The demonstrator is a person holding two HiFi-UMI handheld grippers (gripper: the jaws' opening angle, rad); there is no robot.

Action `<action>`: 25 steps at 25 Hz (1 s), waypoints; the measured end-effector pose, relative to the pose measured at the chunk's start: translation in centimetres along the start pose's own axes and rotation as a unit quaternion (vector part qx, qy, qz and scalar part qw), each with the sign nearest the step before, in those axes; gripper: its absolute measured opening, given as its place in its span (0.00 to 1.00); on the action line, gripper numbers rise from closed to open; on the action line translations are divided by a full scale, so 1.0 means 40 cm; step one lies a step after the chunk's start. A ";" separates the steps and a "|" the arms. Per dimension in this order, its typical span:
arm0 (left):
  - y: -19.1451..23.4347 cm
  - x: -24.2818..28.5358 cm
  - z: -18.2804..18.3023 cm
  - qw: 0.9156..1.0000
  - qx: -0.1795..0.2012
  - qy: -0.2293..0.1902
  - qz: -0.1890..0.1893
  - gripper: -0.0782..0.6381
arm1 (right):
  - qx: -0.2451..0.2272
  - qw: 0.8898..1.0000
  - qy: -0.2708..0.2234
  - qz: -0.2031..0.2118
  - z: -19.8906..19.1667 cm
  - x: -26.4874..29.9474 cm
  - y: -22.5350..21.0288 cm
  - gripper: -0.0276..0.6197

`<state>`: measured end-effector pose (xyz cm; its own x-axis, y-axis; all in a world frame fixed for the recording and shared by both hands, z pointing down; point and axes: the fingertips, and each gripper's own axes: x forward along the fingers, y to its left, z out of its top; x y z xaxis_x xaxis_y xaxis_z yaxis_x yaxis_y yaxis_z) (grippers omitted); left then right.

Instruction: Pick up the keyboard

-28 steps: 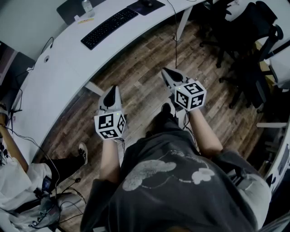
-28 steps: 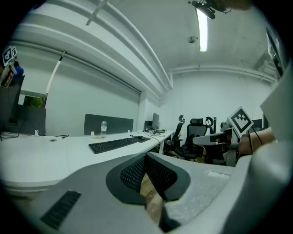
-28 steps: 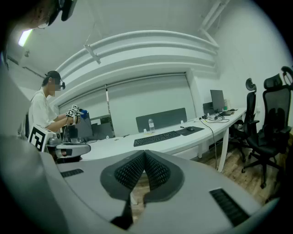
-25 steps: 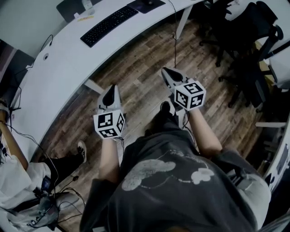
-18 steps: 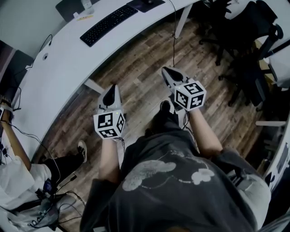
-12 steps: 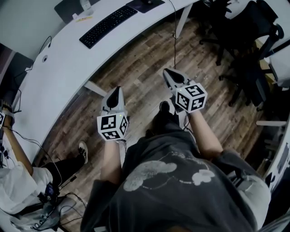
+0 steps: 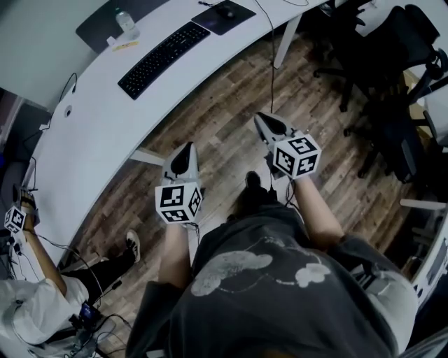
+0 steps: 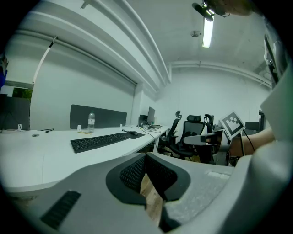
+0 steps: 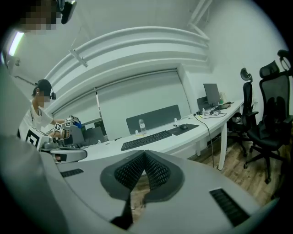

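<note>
**Head view.** The keyboard [image 7: 164,59] lies flat on the white desk [image 7: 91,133], towards its far side. A mouse [image 7: 225,10] sits to its right and a bottle [image 7: 124,21] behind it. The left gripper [image 7: 186,148] and right gripper [image 7: 261,119] are held over the wood floor in front of the person. Both are short of the desk top and well apart from the keyboard.

**Left gripper view.** The jaws are together with nothing between them. The keyboard [image 8: 101,141] lies ahead on the desk, left of the jaw line.

**Right gripper view.** The jaws are together and empty. The keyboard [image 9: 146,140] lies ahead, roughly in line with the jaw tips.

**Step in hand.** This appears to be the approach, with nothing grasped yet.

**Next move.** It probably calls for:
1. Bringing the grippers over the desk.
2. Spreading the jaws.
3. Setting them on the keyboard's edges, likely one at each end.

The keyboard is thin and low, so the jaws must come in close to the desk surface.
</note>
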<state>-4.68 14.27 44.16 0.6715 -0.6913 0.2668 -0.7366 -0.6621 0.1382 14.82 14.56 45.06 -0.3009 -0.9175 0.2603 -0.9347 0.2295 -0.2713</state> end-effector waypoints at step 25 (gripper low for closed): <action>0.086 0.383 0.146 0.997 -0.009 0.004 0.077 0.11 | -0.011 0.995 0.040 0.093 0.171 0.354 -0.289 0.03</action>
<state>3.54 -0.28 43.15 0.5503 -0.7817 0.2935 -0.8319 -0.5433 0.1129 22.67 -3.33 45.54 -0.4830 -0.8297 0.2800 -0.8648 0.4017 -0.3014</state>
